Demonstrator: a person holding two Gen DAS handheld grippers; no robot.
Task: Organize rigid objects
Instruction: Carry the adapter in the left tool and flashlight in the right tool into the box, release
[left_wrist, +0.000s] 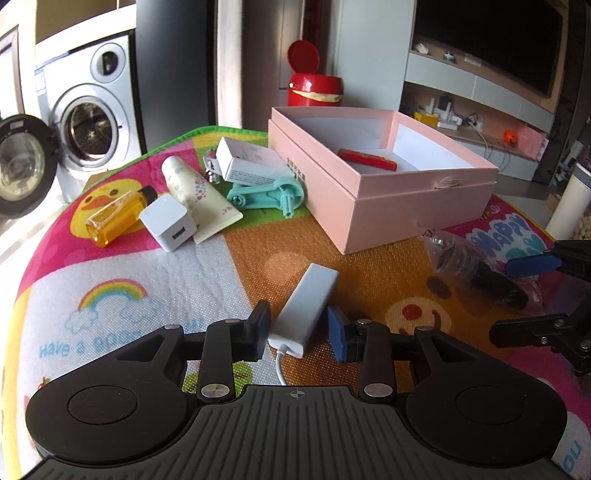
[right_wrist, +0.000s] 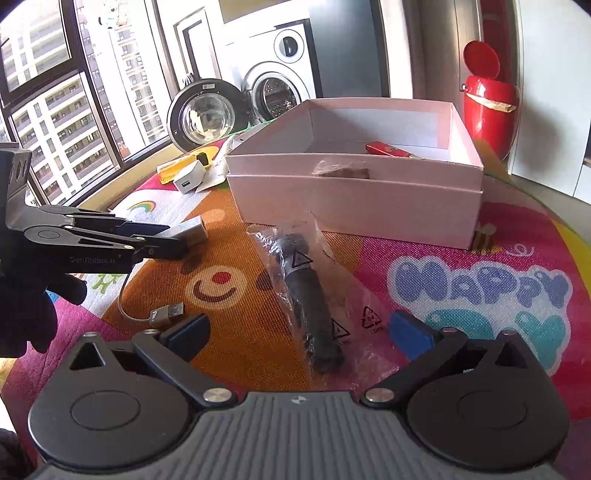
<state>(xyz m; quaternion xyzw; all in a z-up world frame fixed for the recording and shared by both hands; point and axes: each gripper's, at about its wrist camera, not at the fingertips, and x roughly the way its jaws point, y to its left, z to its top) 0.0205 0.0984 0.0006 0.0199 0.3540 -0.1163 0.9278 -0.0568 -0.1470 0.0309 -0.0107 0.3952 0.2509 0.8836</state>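
A white adapter (left_wrist: 306, 306) with a short cable and USB plug (right_wrist: 168, 312) lies on the play mat (left_wrist: 155, 266). My left gripper (left_wrist: 299, 334) straddles its near end, with a thin gap at each pad, so it is open. The right wrist view shows the same left gripper (right_wrist: 181, 238) from the side. My right gripper (right_wrist: 301, 332) is wide open around a black object in a clear bag (right_wrist: 310, 295) that rests on the mat, untouched. The pink box (left_wrist: 417, 206) stands open behind, with a red item (left_wrist: 367, 159) inside.
Left of the box lie a yellow bottle (left_wrist: 114, 218), a white charger cube (left_wrist: 168, 225), a cream tube (left_wrist: 195, 195), a white carton (left_wrist: 251, 166) and a teal plastic tool (left_wrist: 266, 194). A red bin (left_wrist: 314, 88) and a washing machine (left_wrist: 88, 110) stand beyond the mat.
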